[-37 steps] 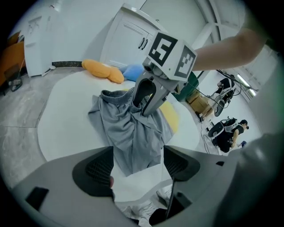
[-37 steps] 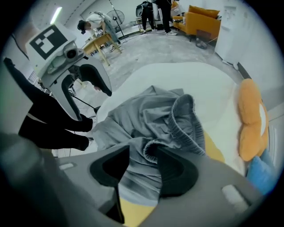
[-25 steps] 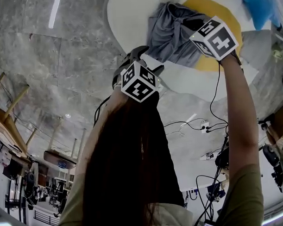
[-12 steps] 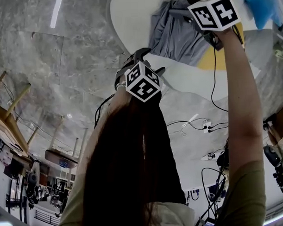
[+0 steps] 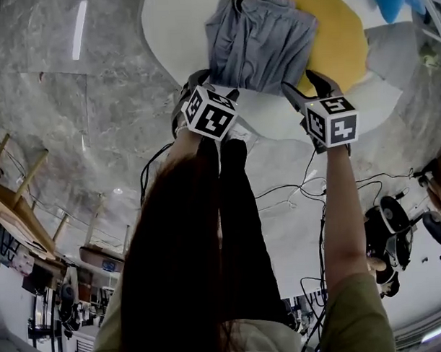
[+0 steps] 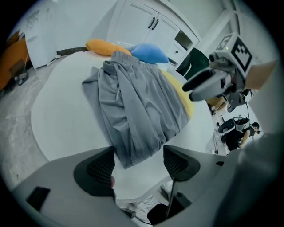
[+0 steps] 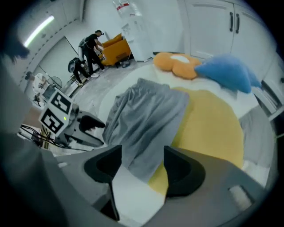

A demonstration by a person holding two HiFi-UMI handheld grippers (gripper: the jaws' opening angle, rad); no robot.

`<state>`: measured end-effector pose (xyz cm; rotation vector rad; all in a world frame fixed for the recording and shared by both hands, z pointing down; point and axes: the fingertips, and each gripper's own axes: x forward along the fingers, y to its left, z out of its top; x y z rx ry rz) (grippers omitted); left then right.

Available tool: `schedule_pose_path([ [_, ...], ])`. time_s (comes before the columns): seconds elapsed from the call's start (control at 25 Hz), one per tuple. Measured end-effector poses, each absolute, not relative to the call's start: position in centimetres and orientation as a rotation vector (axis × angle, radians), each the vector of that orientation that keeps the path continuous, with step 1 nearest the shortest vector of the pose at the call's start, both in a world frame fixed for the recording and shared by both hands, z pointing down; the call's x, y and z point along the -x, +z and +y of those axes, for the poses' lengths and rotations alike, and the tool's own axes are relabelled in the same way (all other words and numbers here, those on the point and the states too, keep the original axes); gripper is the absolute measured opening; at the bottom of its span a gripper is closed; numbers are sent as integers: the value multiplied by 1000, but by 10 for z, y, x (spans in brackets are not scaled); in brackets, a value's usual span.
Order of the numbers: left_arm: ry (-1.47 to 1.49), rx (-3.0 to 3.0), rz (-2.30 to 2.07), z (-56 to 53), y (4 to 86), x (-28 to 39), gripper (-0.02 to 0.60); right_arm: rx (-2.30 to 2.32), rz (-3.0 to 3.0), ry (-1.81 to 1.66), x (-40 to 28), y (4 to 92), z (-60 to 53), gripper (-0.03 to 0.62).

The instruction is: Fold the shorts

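Now gray shorts (image 5: 259, 37) lie at the near edge of the white table (image 5: 173, 29); left gripper (image 5: 210, 85) gapes wide, empty; right gripper (image 5: 305, 83), jaws just opened, grips nothing.

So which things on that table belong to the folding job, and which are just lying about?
Job: grey shorts; white table under them; left gripper, open; right gripper, jaws just opened, gripping nothing.
Lying about: yellow cloth; blue cushion; orange cushion.
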<state>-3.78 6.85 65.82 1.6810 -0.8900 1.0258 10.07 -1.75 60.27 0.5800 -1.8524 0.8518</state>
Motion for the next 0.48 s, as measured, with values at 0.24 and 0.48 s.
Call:
schedule_pose_path([
  [0.24, 1135, -1771, -1088, 63, 659, 36, 312, -710, -1667, 919, -134, 648, 36, 288],
  [0.48, 1132, -1711, -1084, 66, 666, 36, 90, -676, -1708, 955, -129, 655, 45, 61],
])
